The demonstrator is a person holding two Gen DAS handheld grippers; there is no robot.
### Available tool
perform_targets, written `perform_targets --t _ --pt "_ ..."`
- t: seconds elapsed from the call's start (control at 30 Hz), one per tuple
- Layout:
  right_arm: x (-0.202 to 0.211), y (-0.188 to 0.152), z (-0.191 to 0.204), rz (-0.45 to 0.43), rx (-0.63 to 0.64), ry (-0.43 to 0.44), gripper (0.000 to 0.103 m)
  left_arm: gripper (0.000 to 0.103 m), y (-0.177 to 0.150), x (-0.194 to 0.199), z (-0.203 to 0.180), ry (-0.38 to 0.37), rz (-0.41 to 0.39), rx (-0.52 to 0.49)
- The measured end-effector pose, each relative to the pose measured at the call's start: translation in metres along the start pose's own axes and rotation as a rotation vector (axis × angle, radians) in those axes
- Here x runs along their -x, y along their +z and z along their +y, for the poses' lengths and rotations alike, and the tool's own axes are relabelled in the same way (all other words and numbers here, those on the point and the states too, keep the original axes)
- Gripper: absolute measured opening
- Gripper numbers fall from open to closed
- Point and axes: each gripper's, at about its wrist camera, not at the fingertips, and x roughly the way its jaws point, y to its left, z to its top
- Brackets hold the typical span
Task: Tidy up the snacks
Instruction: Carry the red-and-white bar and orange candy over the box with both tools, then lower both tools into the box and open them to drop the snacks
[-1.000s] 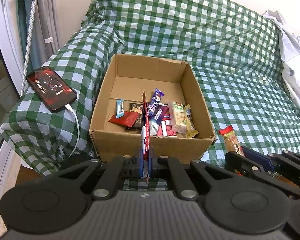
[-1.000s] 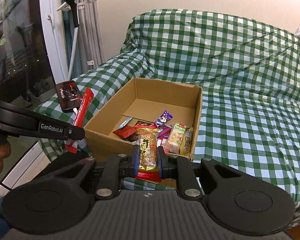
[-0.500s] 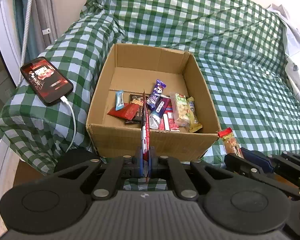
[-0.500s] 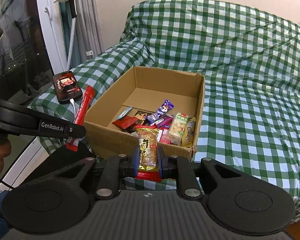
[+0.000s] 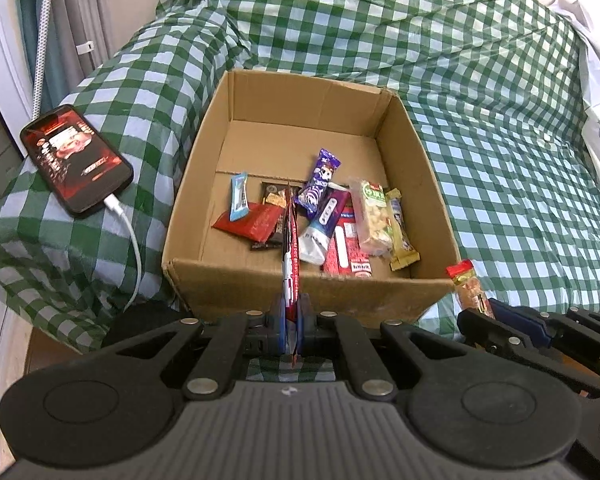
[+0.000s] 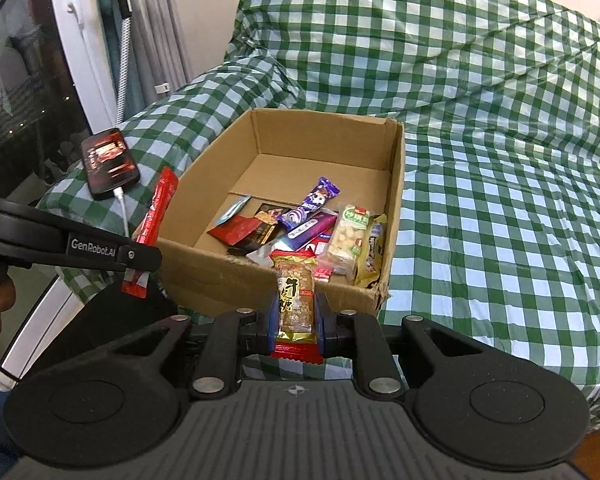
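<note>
Tools (image 5: 290, 322) (image 6: 296, 320) before snack-filled box (image 5: 300, 292)

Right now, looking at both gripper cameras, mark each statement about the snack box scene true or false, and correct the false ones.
1. The left gripper is shut on a red stick pack. True.
2. The right gripper is open, with nothing in it. False: it is shut on a peanut bar.
3. The cardboard box already holds several snacks. True.
4. The phone lies inside the box. False: it lies on the checked cloth to the left of the box, with a white cable plugged in.
5. The purple wrapper is in the box. True.
</note>
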Motion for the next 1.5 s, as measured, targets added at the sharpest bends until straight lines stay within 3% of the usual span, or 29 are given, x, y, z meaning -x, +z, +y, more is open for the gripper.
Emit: perform_targets --t 0.7,1.03,1.07,1.1,1.13,1.17,1.2,1.23,1.27,1.4,1.5 --pt "-0.110 0.082 -0.038 0.004 -0.073 -0.019 0.019 0.005 0.103 -0.094 0.006 0.020 0.046 0.006" --pt "-0.161 0.104 -0.057 0.018 -0.102 -0.036 0.020 0.006 0.132 -0.146 -0.003 0.048 0.083 -0.045" --pt "-0.165 0.107 -0.059 0.021 -0.103 -0.037 0.020 0.015 0.134 -0.148 -0.003 0.046 0.084 -0.049" --pt "-0.168 0.110 -0.060 0.021 -0.107 -0.041 0.022 0.041 0.135 -0.149 -0.003 0.044 0.086 -0.050" --pt "-0.169 0.113 -0.062 0.018 -0.113 -0.050 0.039 0.059 0.137 -0.148 -0.003 0.044 0.081 -0.046" --pt "-0.168 0.115 -0.064 0.009 -0.123 -0.065 0.052 0.092 0.139 -0.147 -0.002 0.049 0.065 -0.038" --pt "-0.166 0.117 -0.066 -0.003 -0.136 -0.089 0.076 0.103 0.139 -0.142 0.000 0.065 0.031 -0.023" --pt "-0.162 0.117 -0.067 -0.013 -0.141 -0.104 0.086 0.103 0.137 -0.135 0.003 0.089 -0.003 -0.009" --pt "-0.157 0.116 -0.066 -0.023 -0.140 -0.110 0.087 0.103 0.134 -0.129 0.004 0.107 -0.022 -0.004" --pt "-0.132 0.101 -0.058 -0.009 -0.121 -0.098 0.093 0.103 0.118 -0.115 0.010 0.098 0.045 -0.004" --pt "-0.105 0.086 -0.045 -0.011 -0.100 -0.086 0.095 0.103 0.098 -0.093 0.015 0.092 0.048 0.020"
